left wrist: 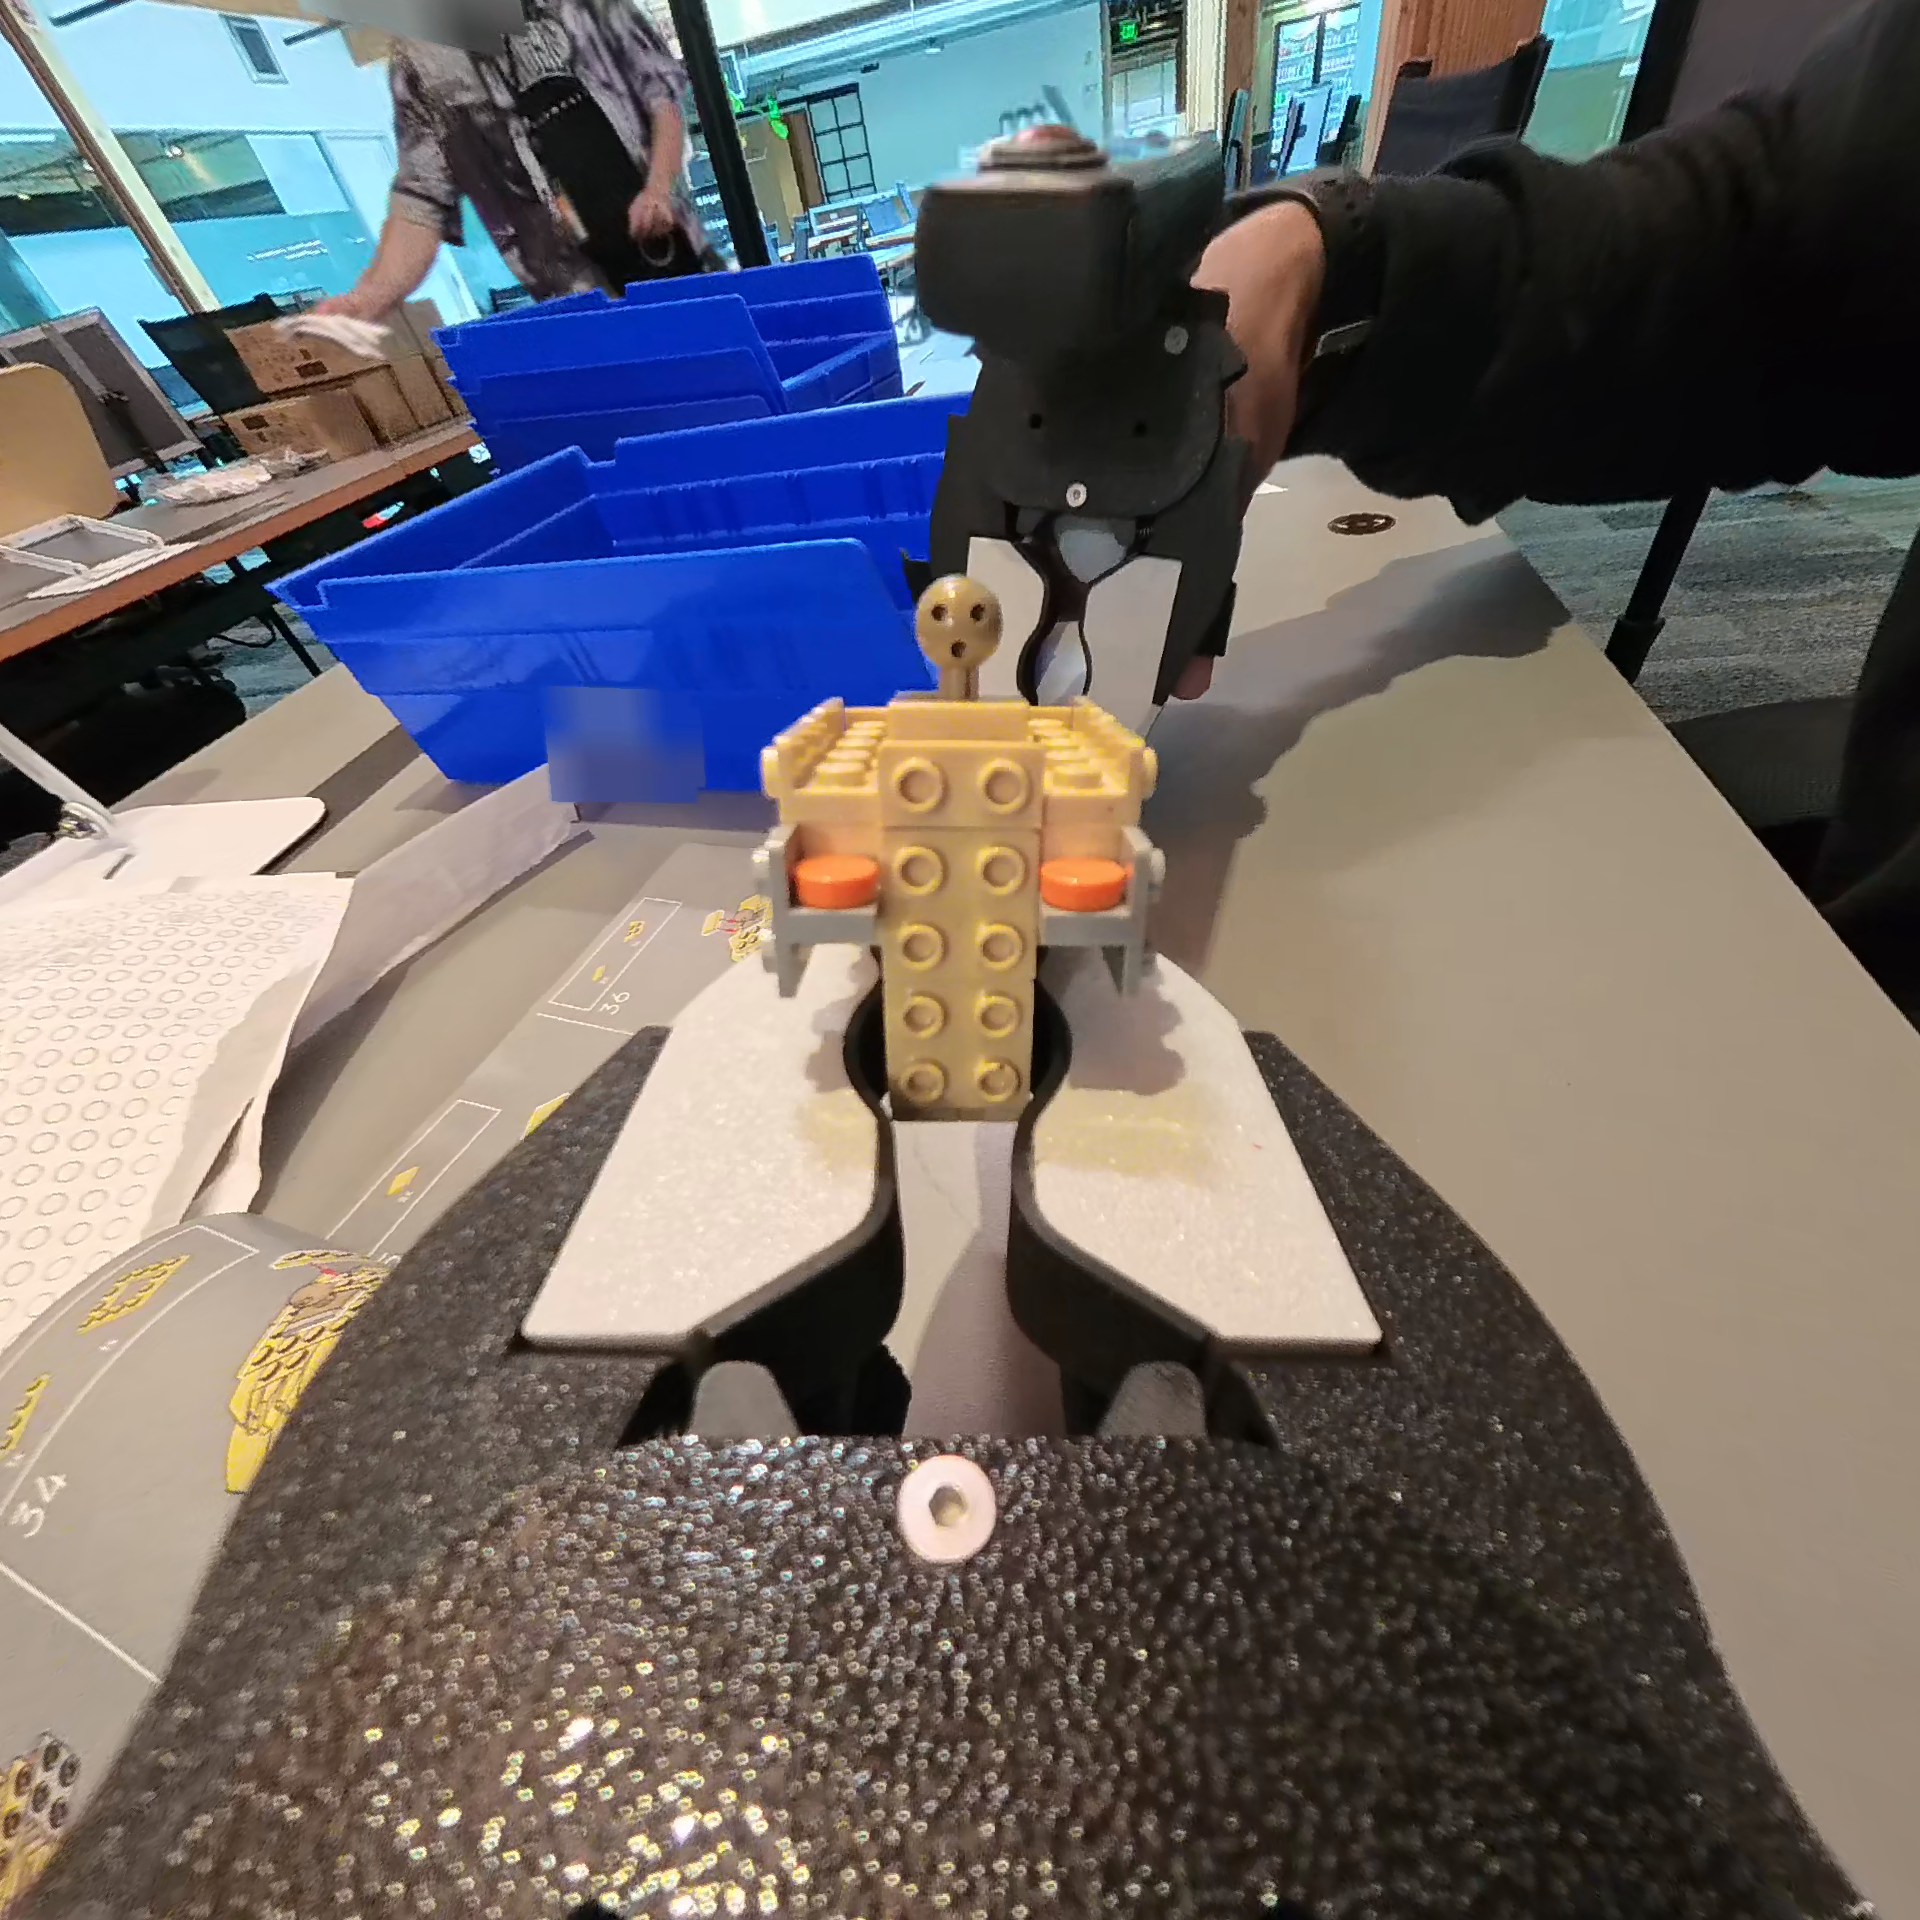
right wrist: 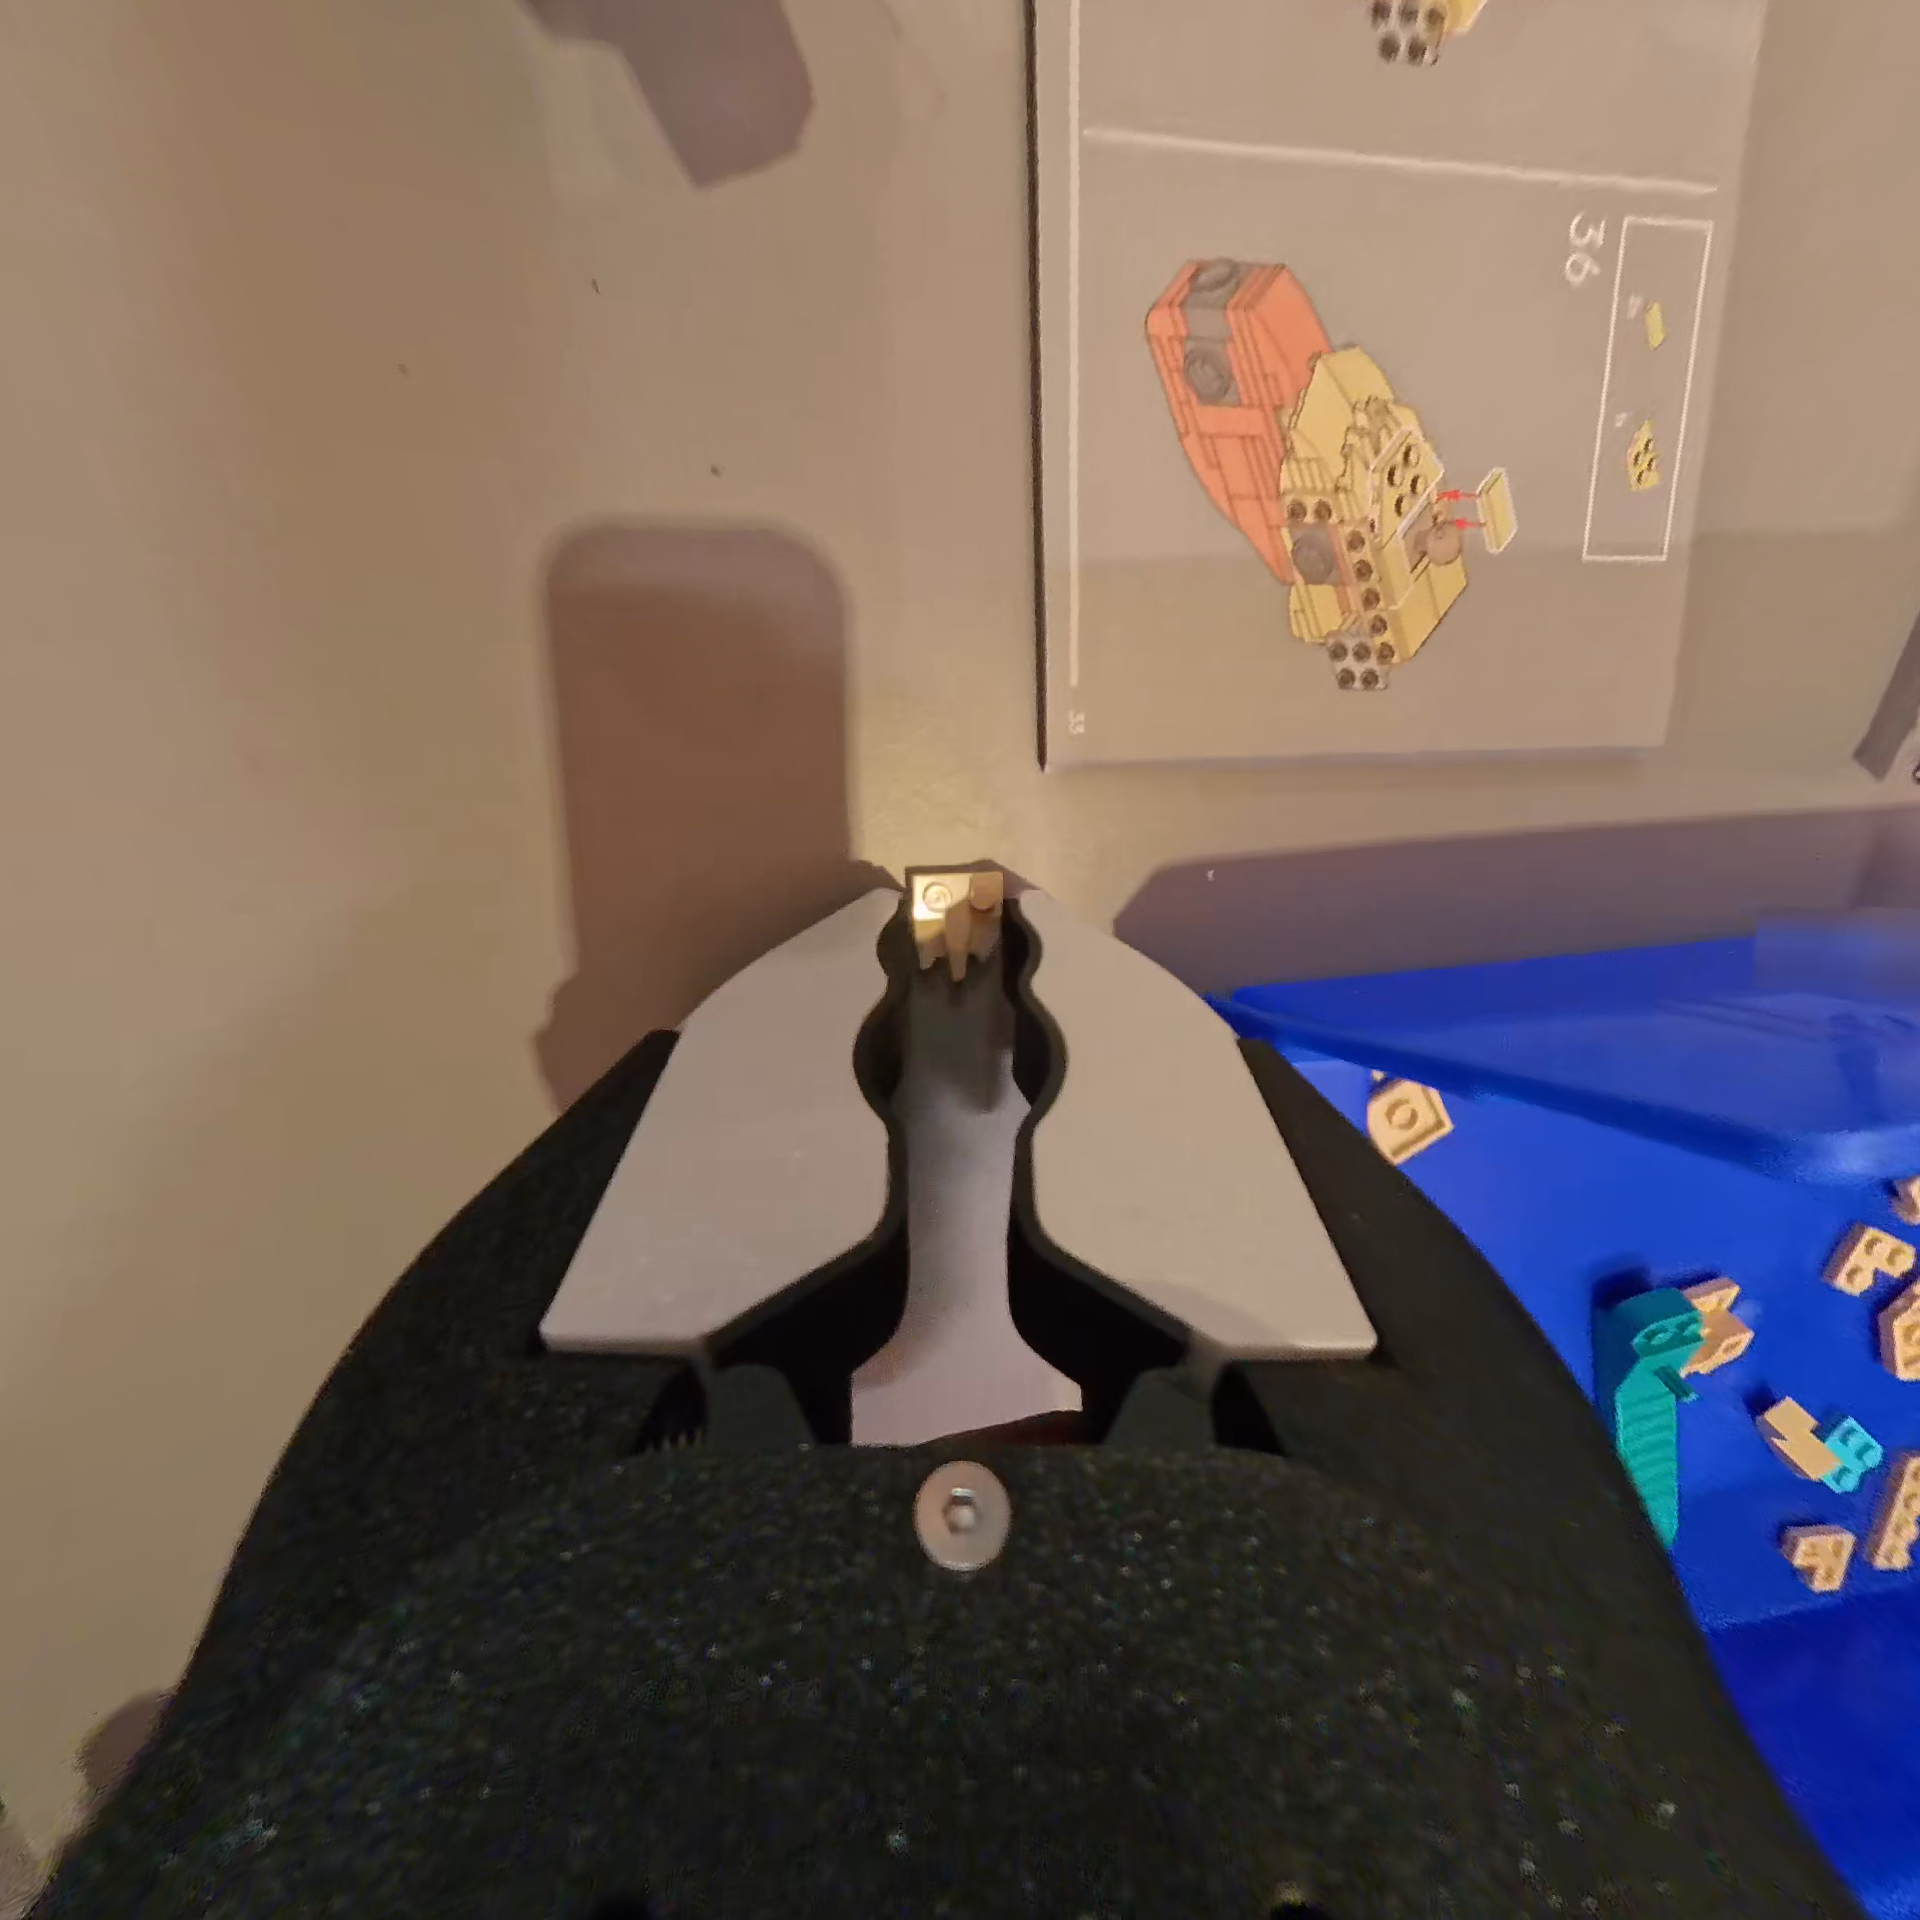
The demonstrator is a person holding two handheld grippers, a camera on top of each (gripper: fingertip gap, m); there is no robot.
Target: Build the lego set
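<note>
Tan model (left wrist: 956, 894): held upright in the left gripper (left wrist: 961, 1101), whose fingers are closed narrow on the lower end of its studded central column; long axis vertical in the left wrist view, a wide plate on top, an orange round stud (left wrist: 833, 883) on either side, and a ball-ended knob (left wrist: 959, 629) rising from the far edge. Small tan piece (right wrist: 951, 914): pinched at the very tips of the right gripper (right wrist: 951, 930), fingers nearly together, pointing down over the bare table (right wrist: 416, 520). Relation governing the coming move: the right gripper (left wrist: 1070, 665) hangs just behind the model, on its far side, tips low and close to the knob; the piece must therefore travel toward the left gripper to meet the model's far face, judged the likely seat. The right gripper is nearer that face. Also present: instruction sheet (right wrist: 1351, 468) flat on the table; blue bin (right wrist: 1558, 1195) beside it holding loose tan and teal bricks. Hidden or unclear: the model's far face and underside; the exact shape of the piece, largely covered by the fingertips; whether piece and model touch cannot be told. The right wrist view does not show the model at all.
</note>
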